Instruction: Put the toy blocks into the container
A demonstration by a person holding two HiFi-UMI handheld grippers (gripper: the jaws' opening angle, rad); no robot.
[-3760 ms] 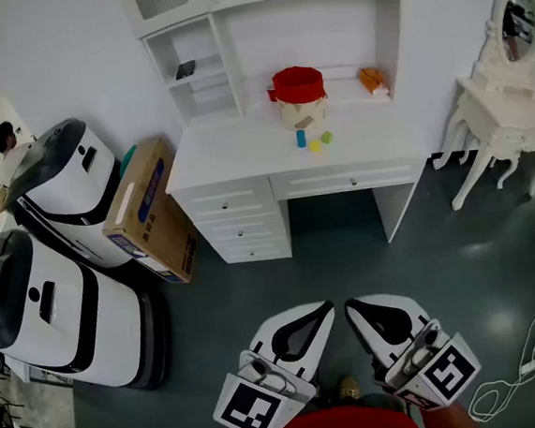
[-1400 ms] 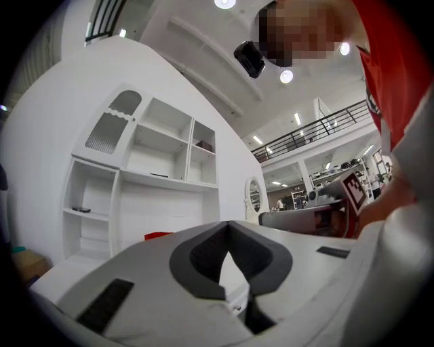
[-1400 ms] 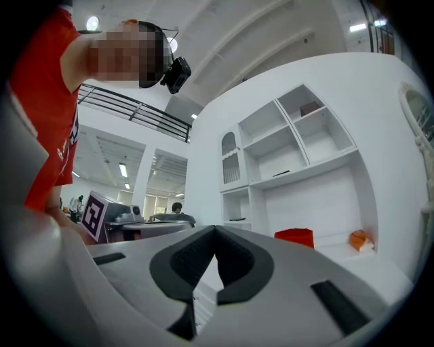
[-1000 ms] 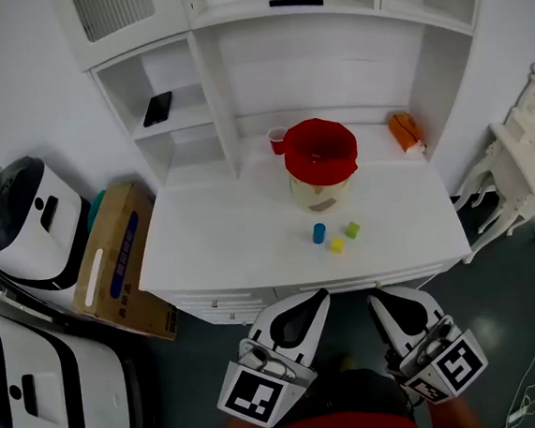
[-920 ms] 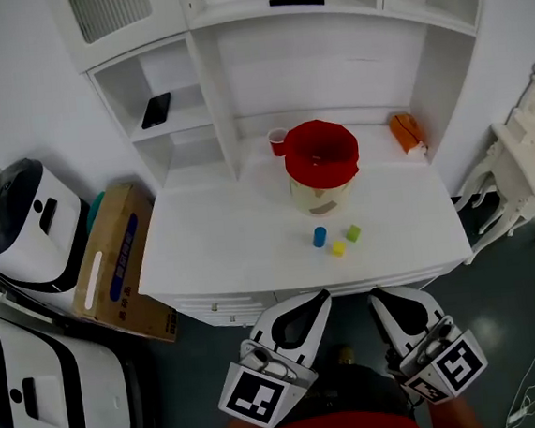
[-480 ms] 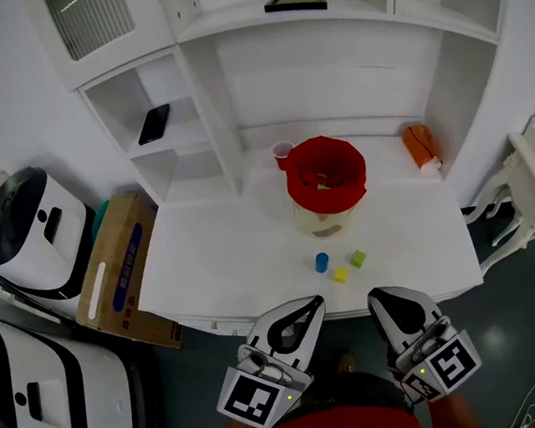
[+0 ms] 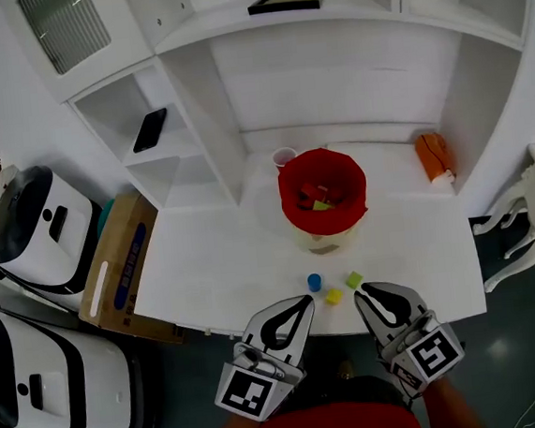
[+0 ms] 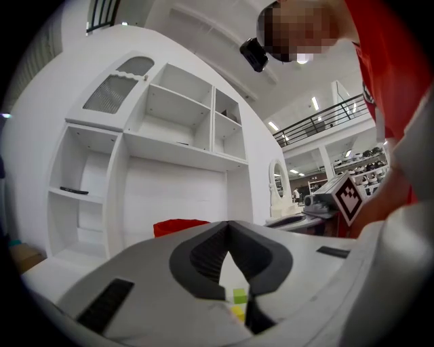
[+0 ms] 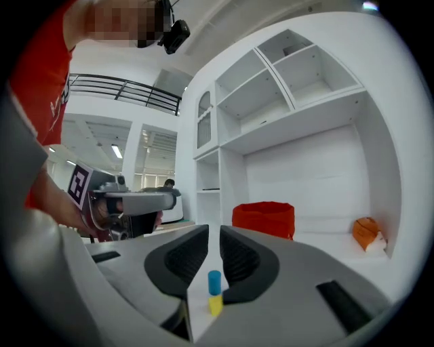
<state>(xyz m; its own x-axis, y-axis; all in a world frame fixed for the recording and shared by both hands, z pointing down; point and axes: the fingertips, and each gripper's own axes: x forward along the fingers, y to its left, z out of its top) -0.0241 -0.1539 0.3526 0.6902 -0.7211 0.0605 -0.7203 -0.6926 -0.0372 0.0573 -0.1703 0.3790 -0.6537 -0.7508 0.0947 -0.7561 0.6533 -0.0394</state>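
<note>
A white desk with a shelved hutch is being looked down on, with a cardboard box and white machines standing on the dark floor at its left. The container, a red-lined bucket, is being shown upright on the desk, mouth up, with blocks inside. Just in front of it, three toy blocks are being shown near one another: a blue cylinder standing on end, long axis vertical, a yellow block and a green block. Both grippers are being held level at the desk's near edge, pointing at the blocks. The left gripper is being held with jaws pressed together, empty. The right gripper has just been opening its jaws; they are being held slightly apart, with nothing gripped and the blocks lying beyond the gap.
</note>
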